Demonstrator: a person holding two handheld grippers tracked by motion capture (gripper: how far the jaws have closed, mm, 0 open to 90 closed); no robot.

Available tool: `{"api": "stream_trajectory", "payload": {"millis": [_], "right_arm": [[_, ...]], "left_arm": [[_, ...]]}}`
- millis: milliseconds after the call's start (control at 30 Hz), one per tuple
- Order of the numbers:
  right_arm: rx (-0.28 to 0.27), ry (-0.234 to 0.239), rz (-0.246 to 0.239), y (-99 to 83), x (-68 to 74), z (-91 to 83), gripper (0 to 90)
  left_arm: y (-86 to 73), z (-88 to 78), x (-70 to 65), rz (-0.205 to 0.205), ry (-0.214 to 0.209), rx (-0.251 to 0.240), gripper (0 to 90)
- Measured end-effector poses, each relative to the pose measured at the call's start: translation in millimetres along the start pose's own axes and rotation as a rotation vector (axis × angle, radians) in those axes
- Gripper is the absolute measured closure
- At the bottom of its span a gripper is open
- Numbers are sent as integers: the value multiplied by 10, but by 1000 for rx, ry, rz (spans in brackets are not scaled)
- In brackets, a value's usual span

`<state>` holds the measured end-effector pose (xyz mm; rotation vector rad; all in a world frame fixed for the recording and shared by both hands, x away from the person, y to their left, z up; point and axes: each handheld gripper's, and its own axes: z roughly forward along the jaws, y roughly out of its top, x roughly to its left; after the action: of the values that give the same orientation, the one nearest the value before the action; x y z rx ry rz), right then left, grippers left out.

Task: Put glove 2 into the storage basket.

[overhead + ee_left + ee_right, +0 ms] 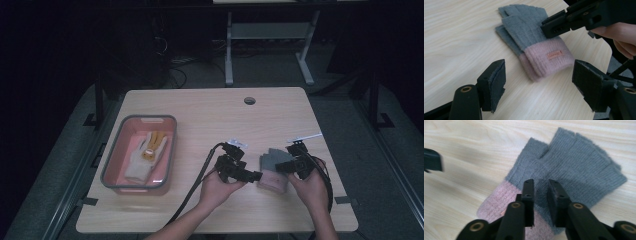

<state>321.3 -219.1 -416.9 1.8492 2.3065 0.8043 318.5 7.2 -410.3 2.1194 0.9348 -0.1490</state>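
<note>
A pair of grey knit fingerless gloves [274, 172] with pink cuffs [541, 63] lies stacked on the wooden table, right of centre near the front. My left gripper [256, 175] rests low at the cuff end, its jaws wide open on either side of the cuff without touching it [540, 68]. From the right, my right gripper [281, 166] reaches over the grey part of the gloves [579, 162]. Its jaws stand a narrow gap apart [540, 182], above the knit, with nothing pinched between them. The left gripper view shows the right gripper [554, 26] above the gloves' grey part.
A grey-rimmed pink tray [111, 155] at the table's left holds a white and tan glove [145, 156]. A round cable hole [249, 100] sits near the far edge. Cables trail from both grippers toward the front edge. The right table edge lies close to the right hand.
</note>
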Motion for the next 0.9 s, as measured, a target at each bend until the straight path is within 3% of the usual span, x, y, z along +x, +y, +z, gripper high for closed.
{"api": "stream_trajectory", "payload": {"millis": [133,233,367,667,900], "right_arm": [[-34,16,23,-26,-47,-69,686],[-53,26,45,-60,-128,-117,652],[-70,39,77,-104,-253,-135,605],[-59,91,155,-175,-441,-103,534],[-37,125,190,-215,-512,-19,516]], "left_arm": [[36,127,-27,-16,-17,12,276],[58,215,-25,-15,-23,24,284],[71,331,-22,-44,-27,31,297],[79,530,65,-115,-25,57,327],[56,598,97,-127,-18,93,358]]}}
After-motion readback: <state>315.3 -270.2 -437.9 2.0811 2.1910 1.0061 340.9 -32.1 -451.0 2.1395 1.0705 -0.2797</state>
